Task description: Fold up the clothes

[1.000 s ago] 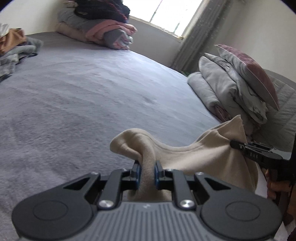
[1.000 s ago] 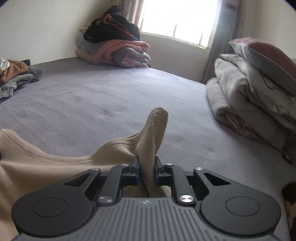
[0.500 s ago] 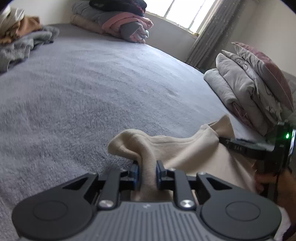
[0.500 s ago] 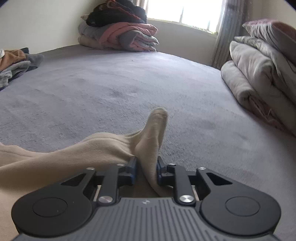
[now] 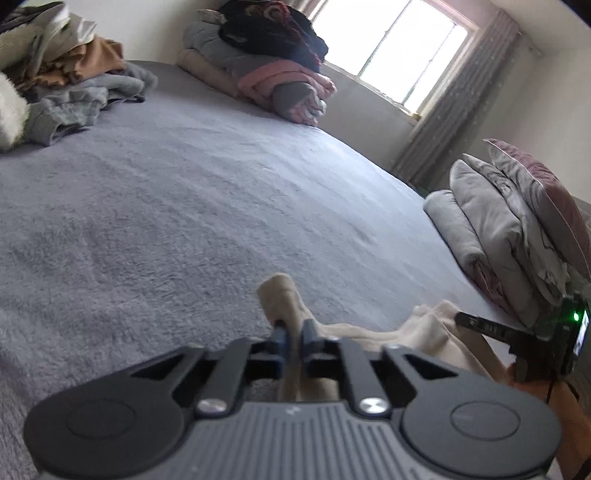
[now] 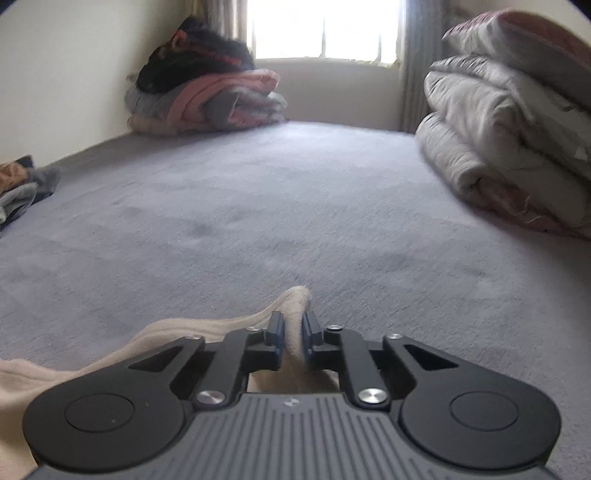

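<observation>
Left wrist only: right claw (image 5: 460, 318) on beige garment (image 5: 424, 332), person's hand (image 5: 532, 384)

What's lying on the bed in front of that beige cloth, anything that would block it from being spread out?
Nothing visible. The grey bed ahead of the beige cloth is bare; the clothes heap, folded stack and pillows sit along the edges.

Both claws sank toward the bed (image 6: 295, 206), beige garment (image 6: 295, 332) bunching lower.

Bright window (image 6: 325, 29), pale walls, seemingly grey bed (image 6: 295, 206).
</observation>
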The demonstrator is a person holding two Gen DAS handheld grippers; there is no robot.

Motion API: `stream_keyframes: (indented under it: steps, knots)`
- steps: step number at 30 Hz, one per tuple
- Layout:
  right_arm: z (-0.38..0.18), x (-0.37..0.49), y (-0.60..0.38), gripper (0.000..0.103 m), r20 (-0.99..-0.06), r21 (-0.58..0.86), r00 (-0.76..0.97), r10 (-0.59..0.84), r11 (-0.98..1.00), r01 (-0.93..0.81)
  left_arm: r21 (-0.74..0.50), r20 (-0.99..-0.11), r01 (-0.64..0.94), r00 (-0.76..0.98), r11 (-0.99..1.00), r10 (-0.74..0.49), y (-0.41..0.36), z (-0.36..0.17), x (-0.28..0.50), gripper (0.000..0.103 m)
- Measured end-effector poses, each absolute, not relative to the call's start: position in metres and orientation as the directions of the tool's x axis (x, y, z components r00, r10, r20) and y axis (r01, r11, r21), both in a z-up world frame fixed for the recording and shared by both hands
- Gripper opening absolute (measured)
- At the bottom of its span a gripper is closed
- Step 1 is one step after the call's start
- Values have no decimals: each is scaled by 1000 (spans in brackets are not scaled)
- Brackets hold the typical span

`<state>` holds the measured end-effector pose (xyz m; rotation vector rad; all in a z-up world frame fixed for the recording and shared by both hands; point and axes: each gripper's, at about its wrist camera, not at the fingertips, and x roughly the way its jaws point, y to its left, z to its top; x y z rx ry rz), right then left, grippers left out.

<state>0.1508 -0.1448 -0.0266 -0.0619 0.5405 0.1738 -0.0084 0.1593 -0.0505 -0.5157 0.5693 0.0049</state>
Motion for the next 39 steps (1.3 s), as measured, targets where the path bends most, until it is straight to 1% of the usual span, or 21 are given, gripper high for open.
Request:
stream_keyframes:
  steps: [5, 7, 10, 12, 13, 14, 15, 16, 17, 18, 19, 20, 21, 23, 25, 28, 30, 35, 39]
  knots:
    - [-24, 133, -155, 9, -393, 14, 913, 109, 994, -112, -400, -475, -173, 879, 900, -43, 150, -46, -20, 5]
    - [-24, 130, -159, 9, -371, 27, 924, 91, 996, -87, -386, -472, -193, 882, 902, -13, 148, -47, -23, 5]
    - [-28, 138, -158, 9, -420, 12, 904, 79, 997, -82, -362, -543, -220, 839, 906, -13, 145, -57, -13, 6]
    - [-33, 146, -153, 10, -468, -16, 881, 73, 996, -90, -362, -584, -242, 811, 900, -17, 147, -65, -7, 9]
    - [-35, 149, -151, 10, -491, -29, 869, 69, 995, -95, -365, -597, -254, 802, 895, -16, 148, -68, -4, 15]
    - [-37, 151, -150, 10, -508, -39, 859, 62, 995, -95, -354, -601, -254, 799, 900, -11, 147, -68, -2, 17]
    - [-39, 154, -149, 13, -524, -46, 850, 58, 994, -97, -340, -603, -251, 798, 906, -5, 146, -68, 0, 18]
    - [-40, 155, -148, 15, -537, -50, 842, 54, 994, -96, -319, -602, -247, 799, 915, 6, 144, -66, 1, 22]
    - [-39, 155, -149, 17, -538, -49, 842, 50, 995, -90, -301, -603, -247, 798, 921, 17, 143, -65, 2, 33]
    - [-38, 154, -149, 26, -538, -48, 842, 45, 995, -84, -284, -604, -248, 796, 926, 28, 142, -64, 4, 38]
    - [-35, 152, -151, 36, -530, -46, 847, 37, 996, -72, -279, -604, -253, 796, 926, 35, 143, -62, 4, 47]
    - [-32, 149, -153, 41, -515, -40, 857, 31, 997, -60, -276, -603, -258, 796, 926, 42, 144, -61, 4, 52]
    - [-31, 144, -157, 46, -503, -31, 864, 30, 998, -52, -283, -606, -256, 794, 924, 34, 146, -59, 5, 55]
    - [-26, 136, -164, 49, -499, -10, 866, 26, 999, -36, -300, -613, -249, 790, 921, 14, 151, -57, 6, 64]
    - [-22, 128, -171, 52, -507, 3, 862, 23, 1000, -25, -316, -617, -236, 787, 919, -11, 155, -55, 7, 66]
    - [-18, 113, -181, 54, -511, 10, 859, 10, 1000, -5, -330, -638, -216, 769, 919, -48, 157, -55, 12, 75]
    - [-15, 105, -187, 55, -526, 32, 850, 5, 999, 14, -335, -654, -211, 753, 918, -65, 157, -55, 14, 77]
    - [-4, 75, -197, 57, -568, 124, 823, -1, 988, 87, -342, -658, -192, 747, 920, -89, 157, -48, 13, 84]
    - [3, 49, -204, 61, -602, 217, 798, 18, 966, 142, -322, -654, -168, 751, 932, -90, 155, -40, 10, 89]
